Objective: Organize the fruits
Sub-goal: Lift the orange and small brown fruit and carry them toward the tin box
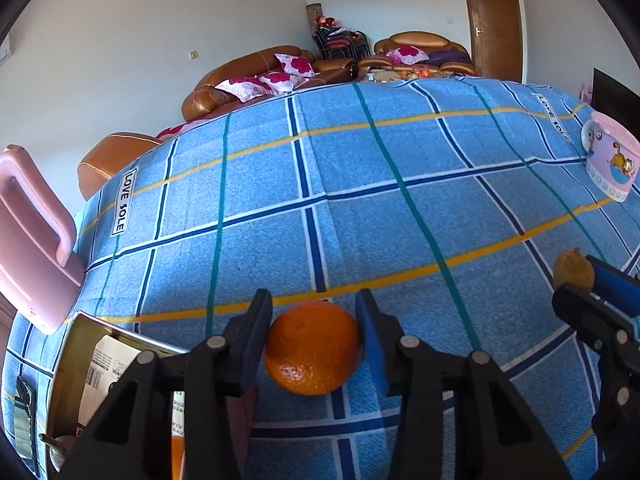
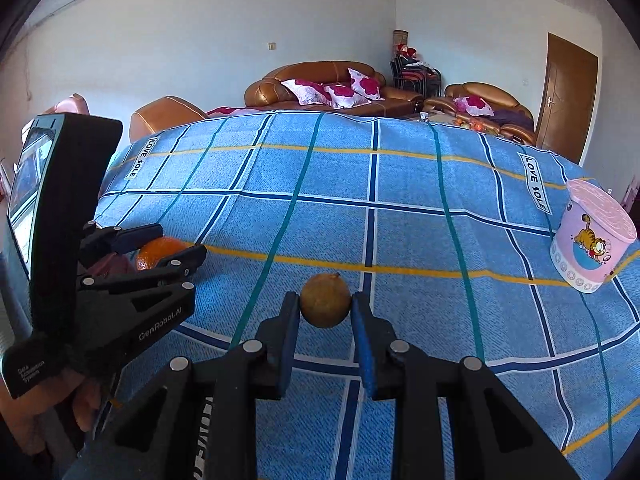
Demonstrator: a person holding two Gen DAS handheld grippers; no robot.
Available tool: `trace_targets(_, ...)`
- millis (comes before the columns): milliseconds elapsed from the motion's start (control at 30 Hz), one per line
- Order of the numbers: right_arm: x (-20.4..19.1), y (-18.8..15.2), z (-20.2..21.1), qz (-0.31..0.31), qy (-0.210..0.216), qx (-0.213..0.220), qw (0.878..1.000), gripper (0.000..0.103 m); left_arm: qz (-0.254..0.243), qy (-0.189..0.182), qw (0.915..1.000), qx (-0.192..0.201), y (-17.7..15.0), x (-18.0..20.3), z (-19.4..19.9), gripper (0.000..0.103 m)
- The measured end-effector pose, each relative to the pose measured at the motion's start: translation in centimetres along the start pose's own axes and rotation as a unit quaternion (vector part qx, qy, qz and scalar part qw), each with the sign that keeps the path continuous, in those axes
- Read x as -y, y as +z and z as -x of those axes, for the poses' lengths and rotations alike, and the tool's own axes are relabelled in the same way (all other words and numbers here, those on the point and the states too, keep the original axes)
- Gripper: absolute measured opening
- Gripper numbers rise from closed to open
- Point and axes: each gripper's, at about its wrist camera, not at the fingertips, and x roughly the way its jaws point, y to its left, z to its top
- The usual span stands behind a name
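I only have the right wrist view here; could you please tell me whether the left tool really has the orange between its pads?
Observer: Yes. In the left wrist view the orange sits between the pads of the left tool, and both pads touch it.
Operator: Thank you. Is there a container near it?
Observer: An open gold-coloured box lies just left of that tool.
Operator: Is anything inside?
Observer: A printed paper sheet lies in it; the tool hides the rest.
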Motion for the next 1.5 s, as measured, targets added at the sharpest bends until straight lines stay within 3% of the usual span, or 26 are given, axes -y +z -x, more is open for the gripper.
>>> trace_targets(367, -0.1, -0.1, 1.0, 0.003, 0.012, 0.022, 1.000, 0.028, 0.025, -0.058, 0.9972, 0.040, -1.2, 0.3, 2.9, 0.043)
trace_targets(733, -0.5, -0.2, 2.0, 0.012, 0.023, 0.051, 0.998, 0.028, 0.051, -0.081, 0.9926, 0.074, -1.9, -0.5, 4.7, 0.044)
trace_targets(1000, -0.4, -0.3, 2.9, 0.013, 0.027, 0.074, 0.997, 0.028, 0.065, -0.090, 0.9891, 0.097, -2.4, -1.0, 5.6, 0.044)
trace_targets(1500, -0.4, -0.7, 4.2, 0.016, 0.027, 0.113, 0.993, 0.028, 0.069, -0.070, 0.9853, 0.140, -3.0, -1.3, 7.3, 0.044)
